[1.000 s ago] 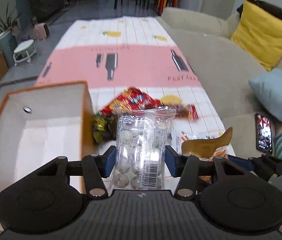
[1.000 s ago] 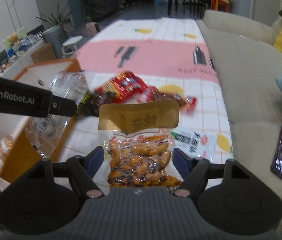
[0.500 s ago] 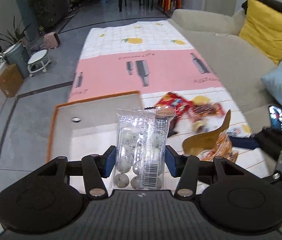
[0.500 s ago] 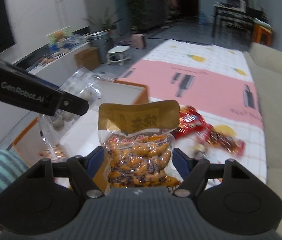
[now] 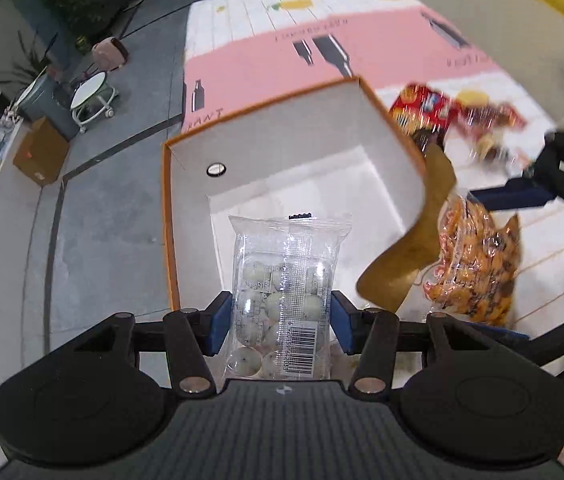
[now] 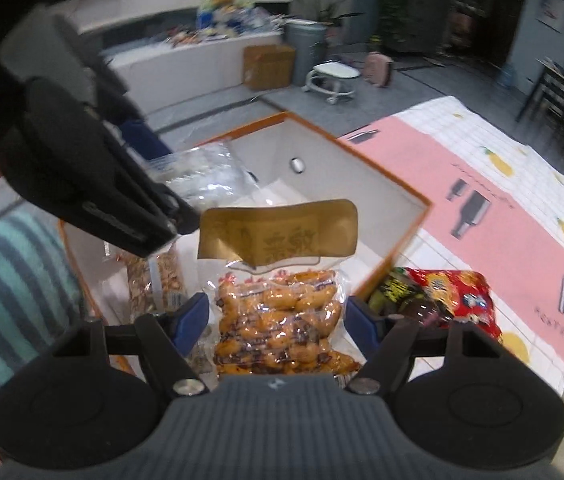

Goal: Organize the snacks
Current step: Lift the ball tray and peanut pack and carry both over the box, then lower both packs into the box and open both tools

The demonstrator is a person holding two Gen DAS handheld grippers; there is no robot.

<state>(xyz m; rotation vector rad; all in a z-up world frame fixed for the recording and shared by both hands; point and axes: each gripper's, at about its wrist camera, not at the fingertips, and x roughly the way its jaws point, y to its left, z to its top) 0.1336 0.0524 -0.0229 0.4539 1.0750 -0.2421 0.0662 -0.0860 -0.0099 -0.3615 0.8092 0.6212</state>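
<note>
My left gripper [image 5: 280, 320] is shut on a clear pack of pale round candies [image 5: 286, 292] and holds it over the near end of the orange-edged white box [image 5: 266, 184]. My right gripper [image 6: 278, 318] is shut on a gold-topped bag of orange peanuts [image 6: 278, 312], held above the box's right side [image 6: 410, 216]; the bag also shows in the left wrist view [image 5: 470, 264]. A nut packet [image 6: 158, 280] lies inside the box. The left gripper and candy pack [image 6: 206, 172] show in the right wrist view.
Red snack packets [image 5: 430, 110] and a dark packet [image 6: 402, 292] lie on the pink-and-white mat [image 5: 362, 40] right of the box. A sofa runs along the right. A cardboard box [image 5: 40, 152] and a white stool [image 5: 92, 96] stand on the grey floor at left.
Both grippers have swung left with their packs, from over the mat to over the box. The views now tilt down into the box.
</note>
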